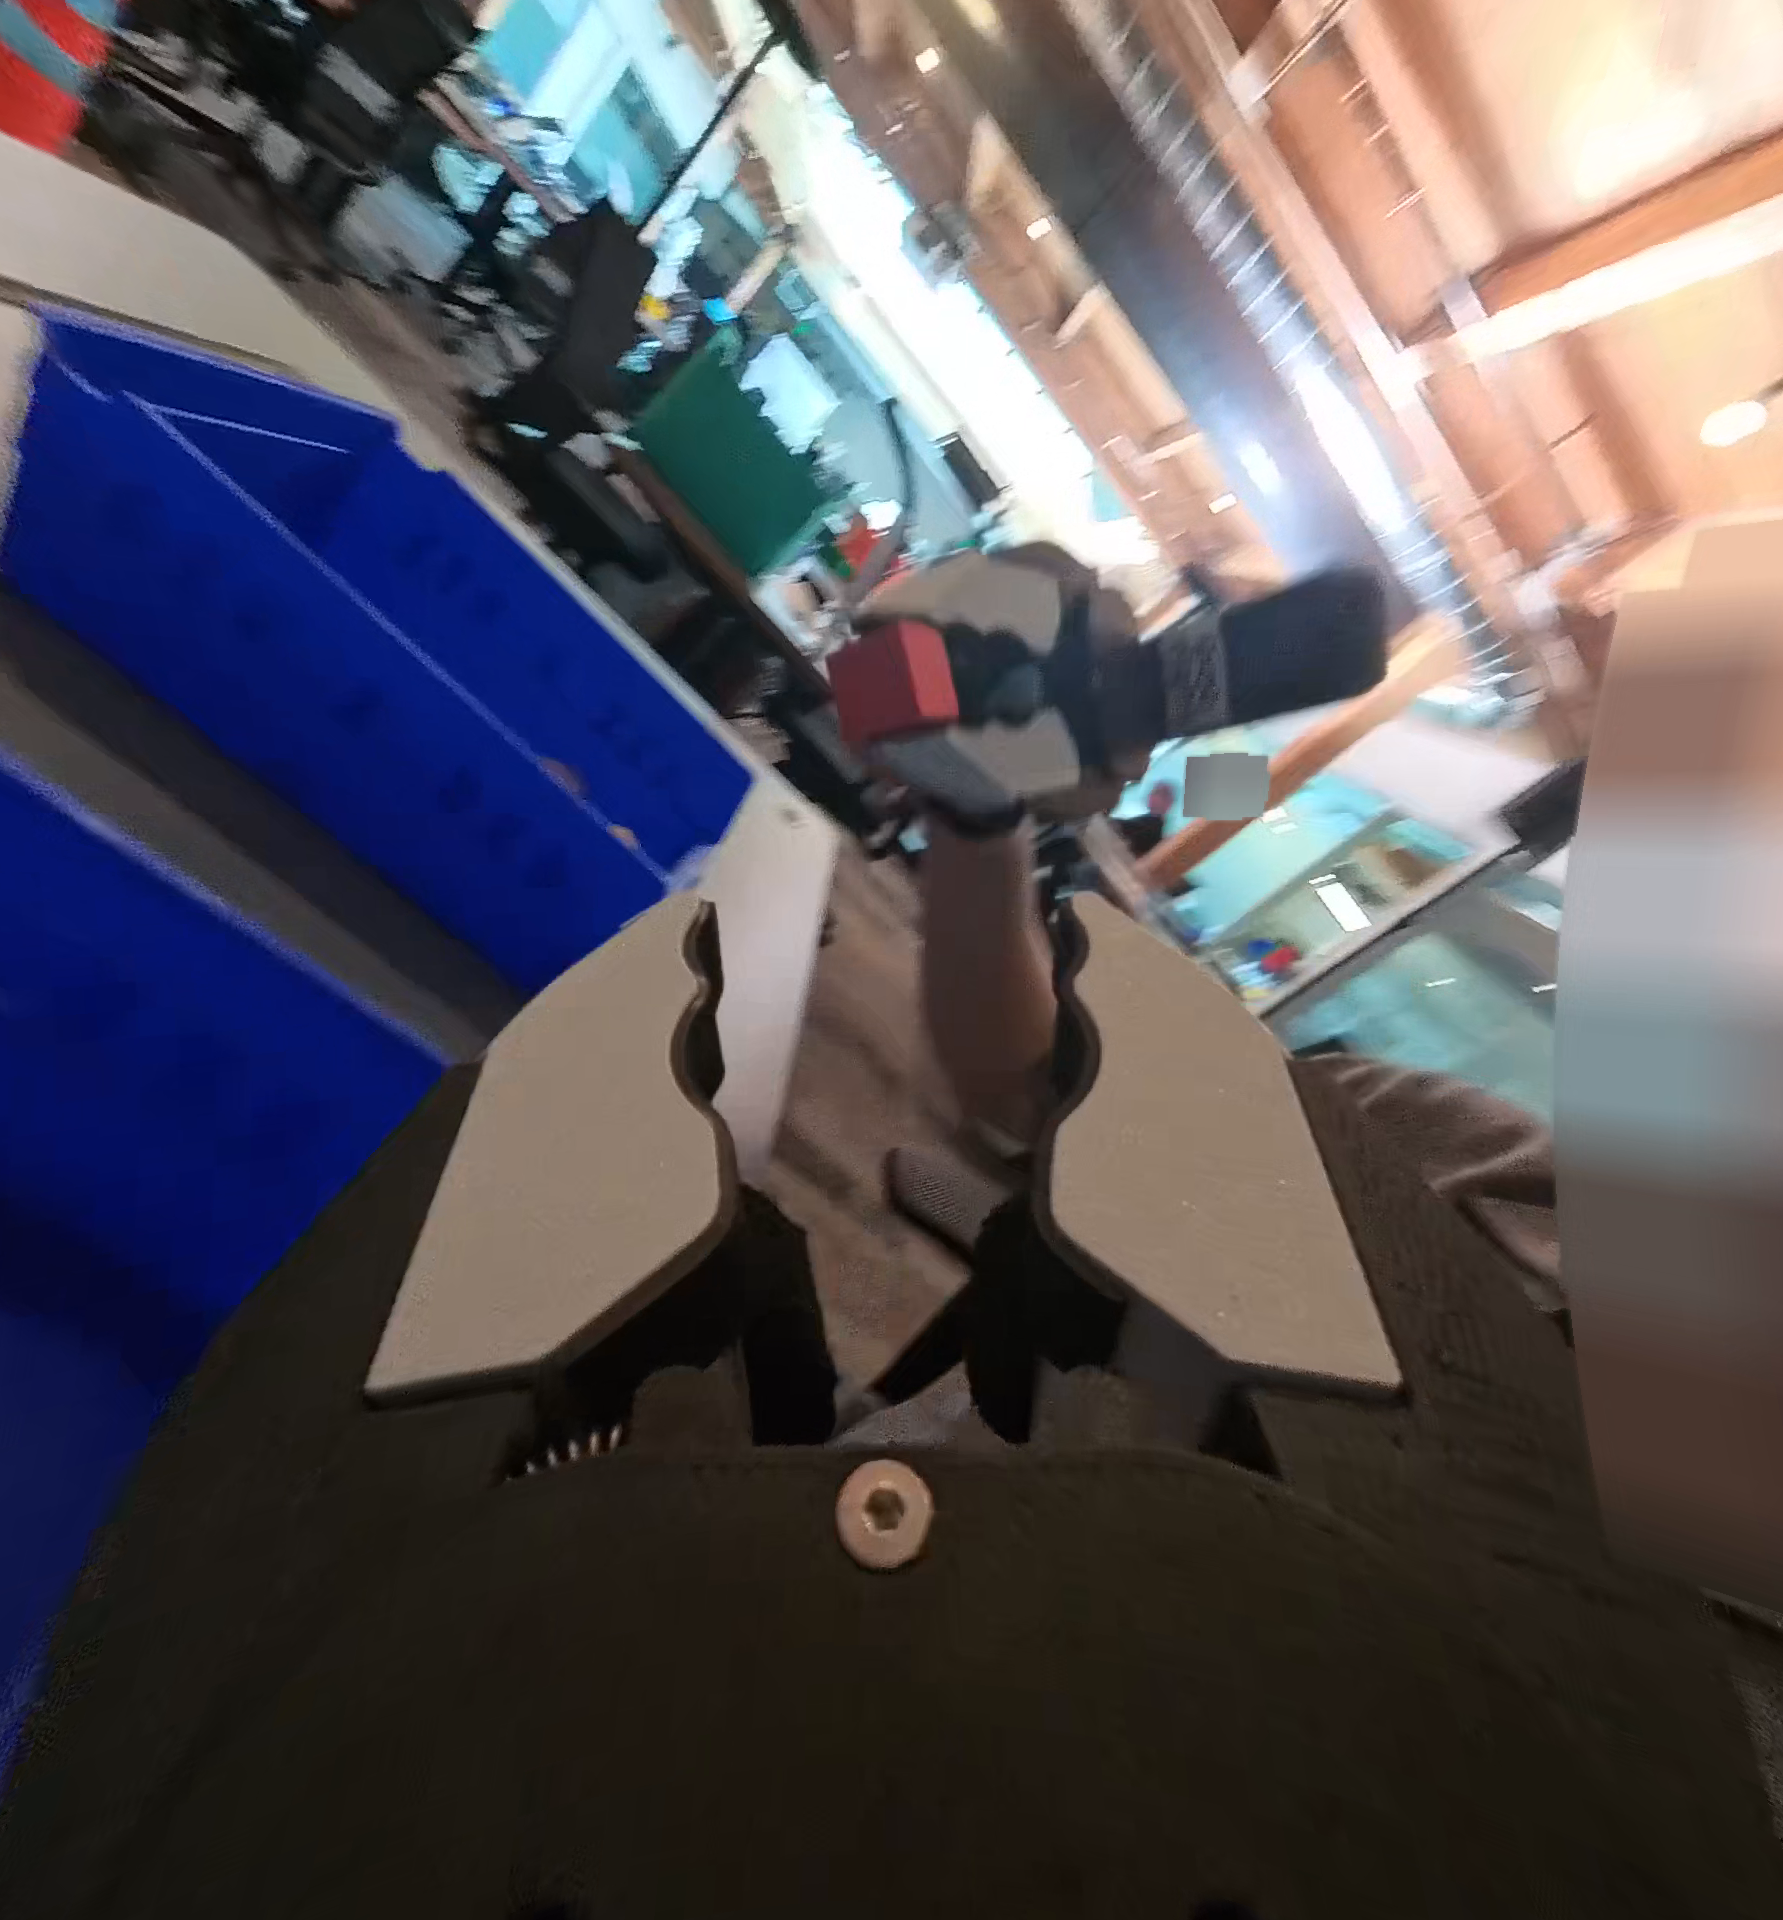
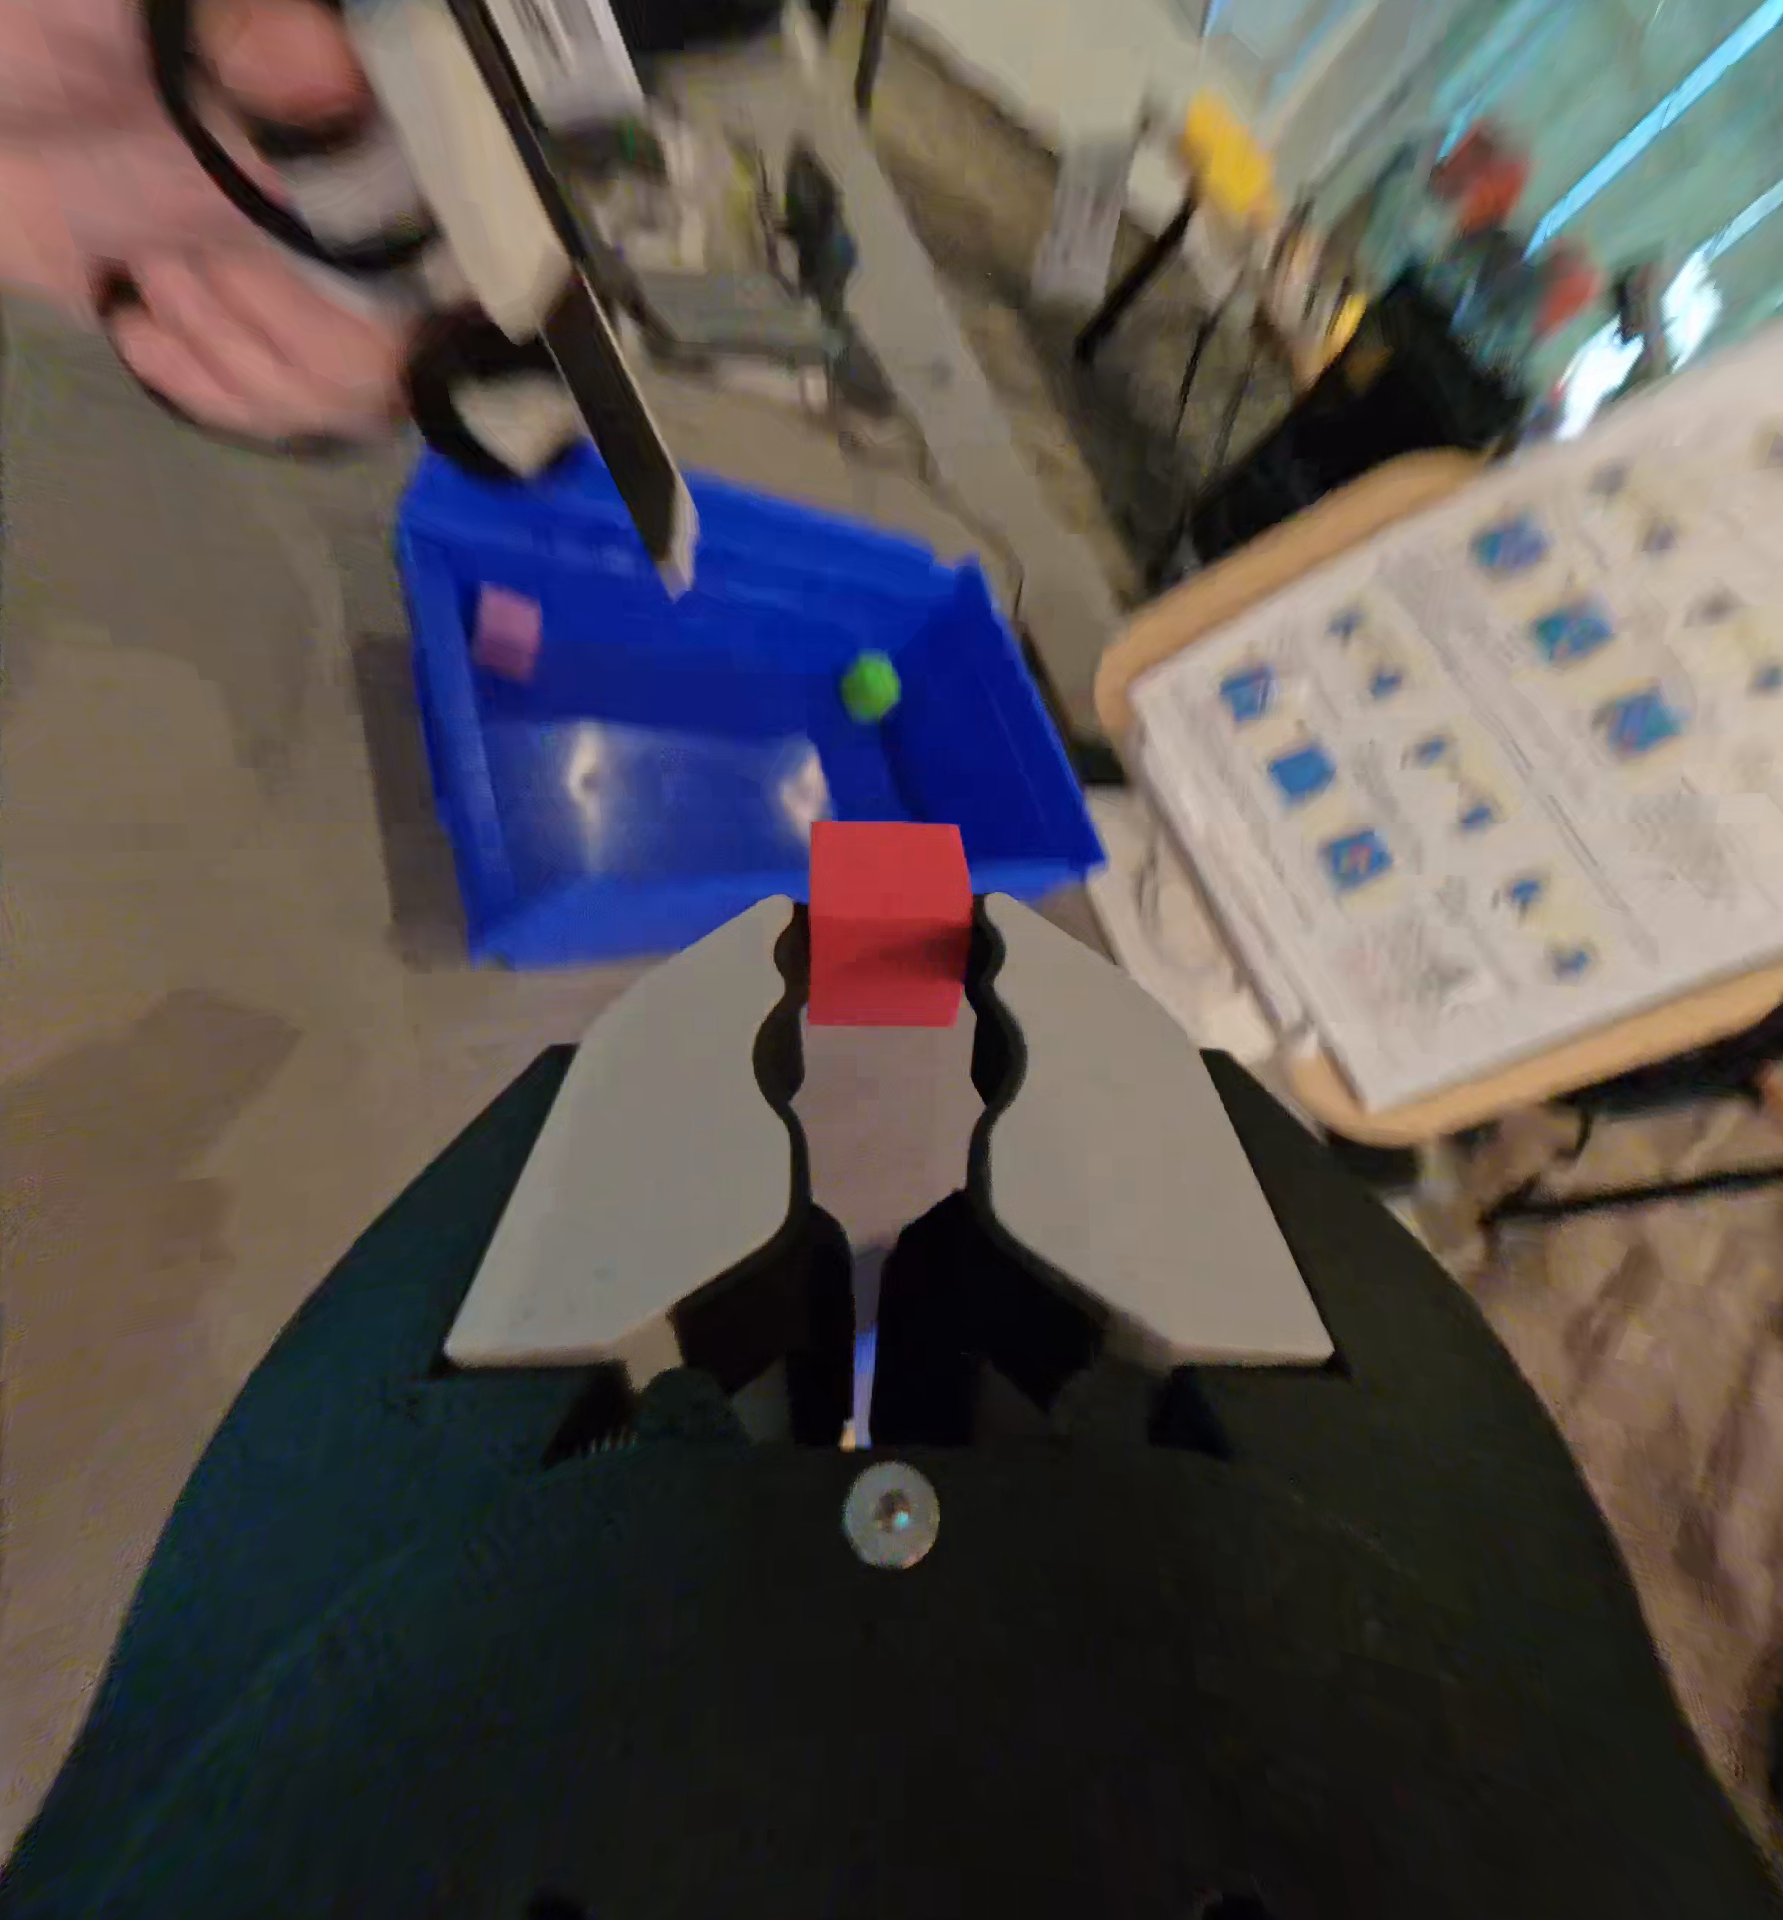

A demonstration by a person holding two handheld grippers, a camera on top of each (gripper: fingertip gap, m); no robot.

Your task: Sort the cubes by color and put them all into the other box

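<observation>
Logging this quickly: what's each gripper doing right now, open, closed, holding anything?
Left gripper: open, holding nothing.
Right gripper: shut on a red cube.

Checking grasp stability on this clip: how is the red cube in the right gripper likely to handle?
The red cube looks rigid: flat faces, sharp edges, undeformed in the right gripper. It is probably light for its size. Held only at the fingertips, it might pivot or slip.
</observation>
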